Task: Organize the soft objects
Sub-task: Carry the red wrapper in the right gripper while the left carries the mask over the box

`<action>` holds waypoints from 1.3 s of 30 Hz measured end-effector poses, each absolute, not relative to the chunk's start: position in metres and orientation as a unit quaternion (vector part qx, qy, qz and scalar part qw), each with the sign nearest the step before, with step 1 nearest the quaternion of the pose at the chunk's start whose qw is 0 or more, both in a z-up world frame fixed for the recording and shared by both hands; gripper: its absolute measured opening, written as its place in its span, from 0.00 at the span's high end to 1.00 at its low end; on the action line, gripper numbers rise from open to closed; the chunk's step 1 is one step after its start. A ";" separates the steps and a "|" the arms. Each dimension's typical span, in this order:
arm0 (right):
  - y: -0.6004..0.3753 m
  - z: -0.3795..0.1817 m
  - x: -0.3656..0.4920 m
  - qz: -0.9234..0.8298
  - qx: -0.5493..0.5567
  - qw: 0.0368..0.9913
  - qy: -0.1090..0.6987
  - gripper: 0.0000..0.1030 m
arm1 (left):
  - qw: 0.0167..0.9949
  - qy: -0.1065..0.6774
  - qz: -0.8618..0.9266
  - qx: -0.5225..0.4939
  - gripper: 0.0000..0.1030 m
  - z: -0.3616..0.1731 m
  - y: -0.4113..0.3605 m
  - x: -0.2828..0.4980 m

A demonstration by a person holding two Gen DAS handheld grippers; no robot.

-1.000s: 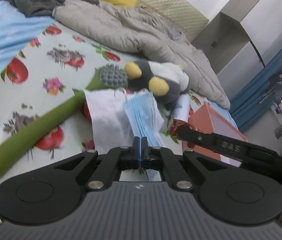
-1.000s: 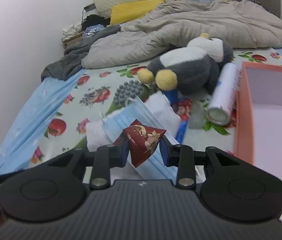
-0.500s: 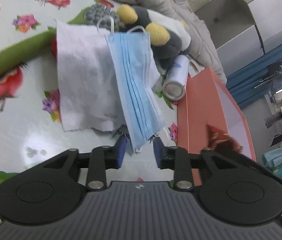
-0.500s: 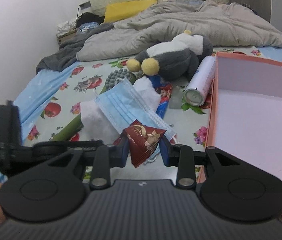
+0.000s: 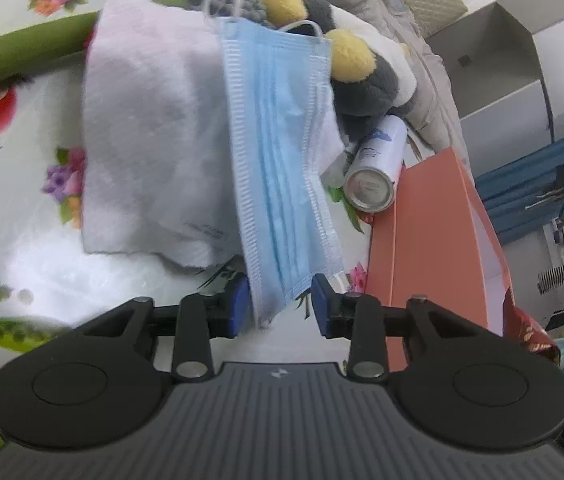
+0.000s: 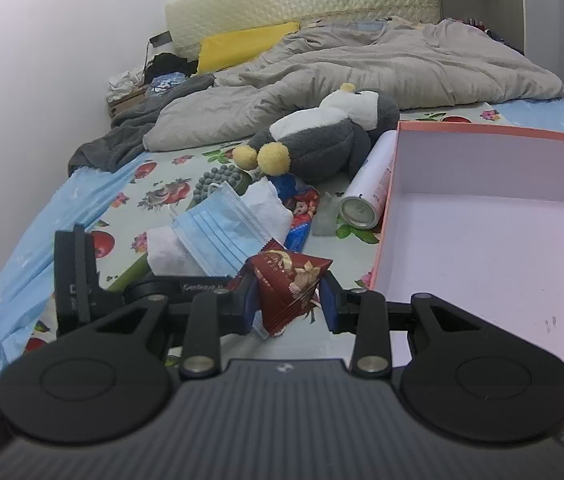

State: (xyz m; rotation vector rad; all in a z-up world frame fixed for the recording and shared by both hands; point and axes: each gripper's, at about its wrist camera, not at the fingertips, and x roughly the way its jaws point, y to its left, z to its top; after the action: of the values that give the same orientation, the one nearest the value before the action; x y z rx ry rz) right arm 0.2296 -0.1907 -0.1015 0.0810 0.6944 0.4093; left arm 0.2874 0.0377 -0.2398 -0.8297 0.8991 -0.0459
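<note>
A blue face mask (image 5: 282,152) lies across a white tissue (image 5: 150,140) on the flowered bed sheet. Its near end sits between the jaws of my left gripper (image 5: 280,306), which are opening; the blue pads stand clear of it. My right gripper (image 6: 287,304) is shut on a dark red snack packet (image 6: 287,280), held just left of the pink-lined orange box (image 6: 385,216). In the right wrist view the mask (image 6: 222,232) and tissue (image 6: 270,208) lie beyond the packet. A grey and white penguin plush (image 6: 321,144) rests farther back.
A white spray can (image 5: 373,176) lies between the plush and the orange box (image 5: 433,240). A long green item (image 5: 22,52) lies at the left. A rumpled beige duvet (image 6: 361,64), a yellow pillow (image 6: 242,44) and grey clothes fill the bed's far end.
My left gripper has opened and let go of the mask, and dropped closer to the bed. My right gripper carried the packet sideways to the open box.
</note>
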 end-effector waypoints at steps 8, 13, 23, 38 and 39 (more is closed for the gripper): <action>-0.200 -0.102 0.224 0.195 0.045 0.922 0.330 0.65 | 0.837 0.438 -0.014 -0.328 0.79 -0.241 0.020 0.307; -0.206 -0.104 0.222 0.193 0.046 0.921 0.335 0.65 | 0.847 0.439 -0.005 -0.299 0.95 -0.235 0.014 0.312; -0.211 -0.099 0.218 0.189 0.051 0.925 0.324 0.65 | 0.882 0.399 -0.013 -0.251 0.98 -0.167 0.001 0.281; -0.222 -0.093 0.204 0.181 0.064 0.932 0.309 0.65 | 0.904 0.369 -0.045 -0.209 0.99 -0.097 -0.004 0.213; -0.222 -0.093 0.203 0.180 0.065 0.932 0.309 0.65 | 0.905 0.368 -0.047 -0.207 0.99 -0.095 -0.005 0.210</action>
State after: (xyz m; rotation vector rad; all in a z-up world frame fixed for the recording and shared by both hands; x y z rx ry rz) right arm 0.2033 -0.2218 -0.0933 0.1326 0.6322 0.3691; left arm 0.2100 -0.0050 -0.0948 -0.4286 0.7612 -0.0972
